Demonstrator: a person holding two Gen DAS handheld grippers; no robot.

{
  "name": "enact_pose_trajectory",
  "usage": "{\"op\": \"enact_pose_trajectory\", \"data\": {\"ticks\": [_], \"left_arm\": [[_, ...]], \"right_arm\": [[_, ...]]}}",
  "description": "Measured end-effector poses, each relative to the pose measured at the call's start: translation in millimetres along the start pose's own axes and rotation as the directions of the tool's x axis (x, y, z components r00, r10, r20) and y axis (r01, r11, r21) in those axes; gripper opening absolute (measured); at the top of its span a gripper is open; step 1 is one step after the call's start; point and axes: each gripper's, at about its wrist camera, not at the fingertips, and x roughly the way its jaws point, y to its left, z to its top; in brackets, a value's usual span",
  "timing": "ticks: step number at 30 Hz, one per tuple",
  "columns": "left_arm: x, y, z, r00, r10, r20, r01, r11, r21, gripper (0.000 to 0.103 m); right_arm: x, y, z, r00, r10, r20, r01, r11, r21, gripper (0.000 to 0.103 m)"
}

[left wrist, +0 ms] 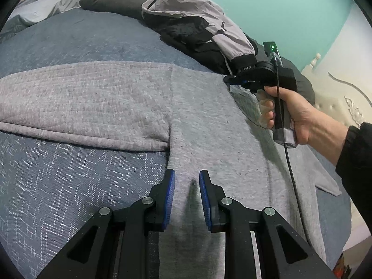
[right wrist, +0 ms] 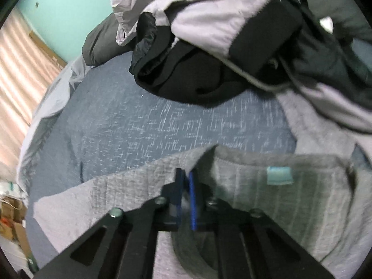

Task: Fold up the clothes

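Grey knit sweater lies spread on the bed, filling the centre of the left wrist view, one sleeve folded across toward the left edge. The bed carries a blue-grey patterned cover.

Left tool, lower centre of the same view: blue pads part-spread over the sweater body, with grey fabric seen between them. Whether the pads press on it cannot be told.

Right tool, lower centre of the right wrist view: pads pressed together, pinching the sweater at the neckline edge, left of a pale blue label. In the left wrist view this tool sits at centre right, held by a hand in a dark sleeve.

A grey-and-black jacket is heaped at the top of the frame, beyond the sweater.
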Motion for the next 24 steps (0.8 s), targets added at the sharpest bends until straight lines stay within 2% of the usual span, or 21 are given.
{"op": "enact_pose_trajectory", "data": {"ticks": [4,7,9,13,16,19,22,24], "left_arm": [[0.9,0.7,0.4,1.0,0.001,0.0,-0.001,1.0,0.004,0.023],[0.6,2.5,0.7,1.0,0.004,0.001,-0.004,1.0,0.0,0.023],[0.5,3.3,0.7,1.0,0.003,0.0,-0.003,1.0,-0.003,0.023],[0.5,3.9,0.6,1.0,0.0,-0.004,0.0,1.0,-0.005,0.023],[-0.1,2.7,1.1,1.0,-0.002,-0.002,0.002,1.0,-0.004,0.023],[0.0,1.6,0.9,1.0,-0.003,-0.002,0.003,1.0,-0.005,0.023],[0.2,-0.7,0.4,1.0,-0.002,-0.002,0.002,1.0,0.003,0.023],[0.8,-2.3,0.0,1.0,-0.001,-0.003,0.001,1.0,0.007,0.023]], "right_arm": [[0.9,12.9,4.3,0.996,-0.089,0.008,0.089,0.993,-0.079,0.003],[14.4,25.6,-1.1,0.977,-0.214,-0.014,0.208,0.96,-0.19,0.003],[21.9,27.1,-5.4,0.969,-0.245,-0.025,0.234,0.948,-0.215,0.003],[19.6,19.6,-4.6,0.976,-0.218,-0.016,0.212,0.963,-0.168,0.004],[1.9,12.7,-0.7,0.978,-0.209,0.027,0.211,0.967,-0.143,0.008],[-17.8,6.4,-4.0,0.994,-0.1,0.044,0.104,0.989,-0.108,0.008],[-30.1,10.3,-18.2,1.0,-0.008,0.016,0.01,0.99,-0.141,0.008],[-30.2,17.1,-29.5,1.0,-0.004,-0.017,0.001,0.984,-0.176,0.008]]}}
